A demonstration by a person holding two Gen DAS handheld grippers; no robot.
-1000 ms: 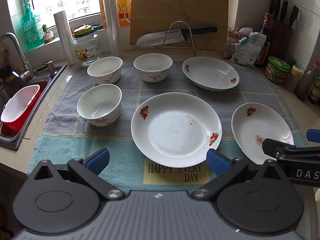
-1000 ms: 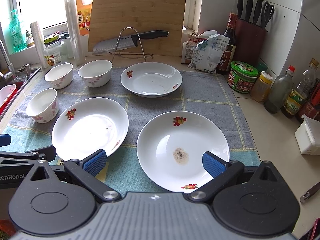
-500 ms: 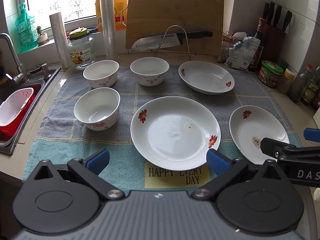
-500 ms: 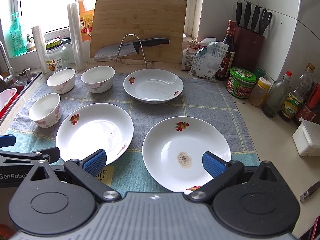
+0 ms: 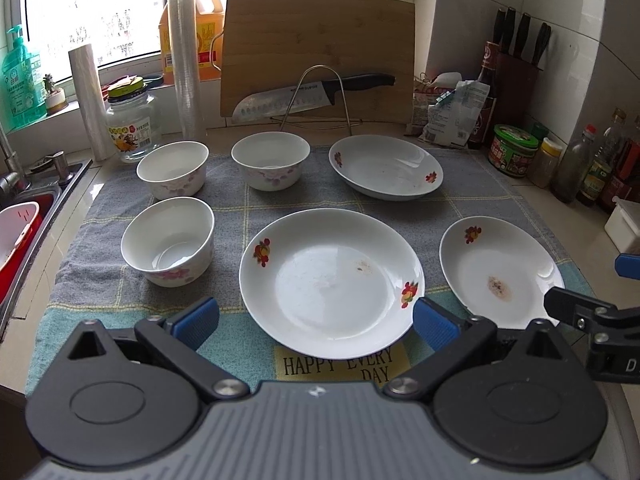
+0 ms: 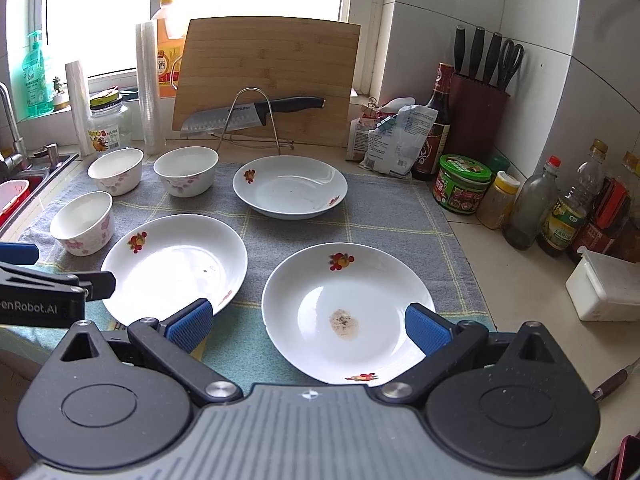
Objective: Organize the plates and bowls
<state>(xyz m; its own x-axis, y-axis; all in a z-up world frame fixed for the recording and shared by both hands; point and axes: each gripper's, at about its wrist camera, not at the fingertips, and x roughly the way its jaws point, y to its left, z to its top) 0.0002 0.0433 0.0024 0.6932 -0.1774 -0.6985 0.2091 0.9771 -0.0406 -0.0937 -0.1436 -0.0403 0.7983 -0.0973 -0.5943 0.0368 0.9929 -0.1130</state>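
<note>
Landmark: the large plate (image 5: 332, 282) at the centre front of the dish mat (image 5: 256, 204). All positions below refer to it.

**Gripper state.** The left gripper (image 5: 316, 320) is spread wide and holds nothing; its blue pads (image 5: 196, 320) stand off either side of the large plate's near rim, apparently above it, without contact. The right gripper (image 6: 308, 326) is likewise wide and empty, with its pads bracketing the near half of the stained plate (image 6: 348, 312).

**Layout.**
- Stained plate: just right of the large plate, rims close but apart.
- Rear plate (image 5: 386, 166): behind the large plate, slightly right.
- 3 bowls: near bowl (image 5: 168, 240) left of the large plate; 2 more, rear-left bowl (image 5: 172, 168) and rear-centre bowl (image 5: 270, 158), behind it.

**Governing relation.** Each plate lies directly ahead of and below 1 gripper: the left is nearer the large plate, the right nearer the stained plate. The plates are round, so no long axis constrains the approach; the near rim is the accessible edge.

**Materials.** All 6 pieces appear to be glazed white ceramic with floral decals: glossy, hard, likely slippery. The plates are shallow with upswept rims; the bowls are deep and straight-walled. The mat is woven cloth and should damp sliding. Nothing is stacked yet; the task appears to be at its start.
</note>
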